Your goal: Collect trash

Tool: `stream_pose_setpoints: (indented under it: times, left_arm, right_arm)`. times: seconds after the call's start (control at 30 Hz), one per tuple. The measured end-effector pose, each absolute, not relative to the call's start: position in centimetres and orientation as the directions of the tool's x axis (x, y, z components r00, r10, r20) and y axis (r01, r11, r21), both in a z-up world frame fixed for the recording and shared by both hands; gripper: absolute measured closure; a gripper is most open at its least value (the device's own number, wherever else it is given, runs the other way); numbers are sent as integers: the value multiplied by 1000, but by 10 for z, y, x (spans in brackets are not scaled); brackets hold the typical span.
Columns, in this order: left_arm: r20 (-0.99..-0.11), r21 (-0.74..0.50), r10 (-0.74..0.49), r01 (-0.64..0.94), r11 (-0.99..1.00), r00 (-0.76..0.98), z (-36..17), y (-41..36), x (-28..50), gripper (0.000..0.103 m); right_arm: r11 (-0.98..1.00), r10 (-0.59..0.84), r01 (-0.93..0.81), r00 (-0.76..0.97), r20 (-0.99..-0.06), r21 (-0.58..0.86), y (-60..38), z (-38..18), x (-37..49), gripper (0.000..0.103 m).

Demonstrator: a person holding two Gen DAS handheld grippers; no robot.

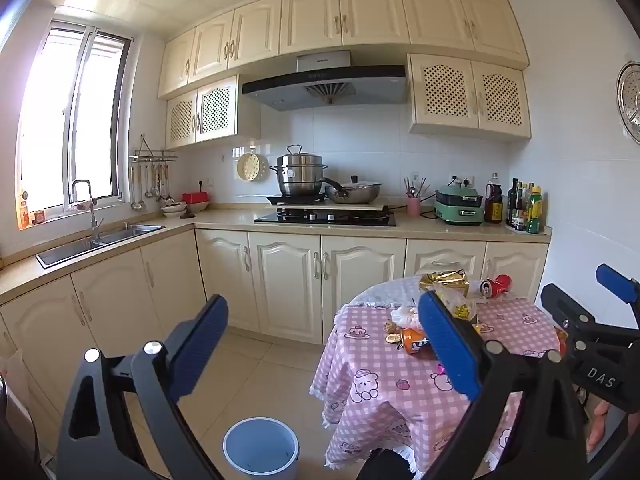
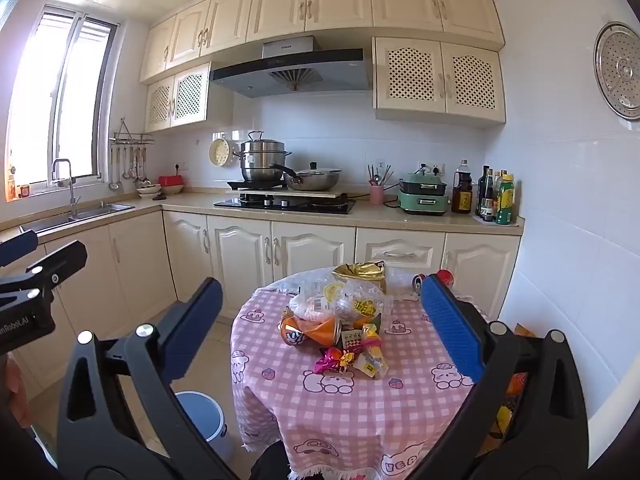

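Note:
A pile of trash lies on the round table with a pink checked cloth (image 2: 352, 408): an orange soda can (image 2: 310, 330) on its side, clear plastic wrappers (image 2: 340, 300), a gold foil bag (image 2: 362, 272), a red can (image 2: 444, 276) at the back and small colourful candy wrappers (image 2: 352, 356) in front. A blue bin (image 1: 261, 448) stands on the floor left of the table; it also shows in the right wrist view (image 2: 202, 414). My left gripper (image 1: 324, 344) is open and empty above the floor, left of the table. My right gripper (image 2: 320, 332) is open and empty, facing the pile from a distance.
Cream kitchen cabinets and a counter (image 2: 376, 216) run behind the table, with a stove, pots, a green cooker and bottles. A sink (image 1: 100, 238) is at the left under the window. A white tiled wall stands close to the right of the table.

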State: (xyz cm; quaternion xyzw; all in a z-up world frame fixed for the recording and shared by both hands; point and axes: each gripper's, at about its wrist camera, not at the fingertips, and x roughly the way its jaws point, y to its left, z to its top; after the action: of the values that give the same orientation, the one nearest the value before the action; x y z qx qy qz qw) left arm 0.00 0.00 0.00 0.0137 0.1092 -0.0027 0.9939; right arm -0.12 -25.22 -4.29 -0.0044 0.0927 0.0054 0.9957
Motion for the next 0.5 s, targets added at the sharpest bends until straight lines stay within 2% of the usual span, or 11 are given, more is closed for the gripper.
stream_pose_setpoints:
  times: [0.5]
  left_arm:
    - [-227,29,-4,11,1000,974,-6,-3,0,9]
  right_arm:
    - [1000,16,-15,983,-184,3,-253,-43,-2,6]
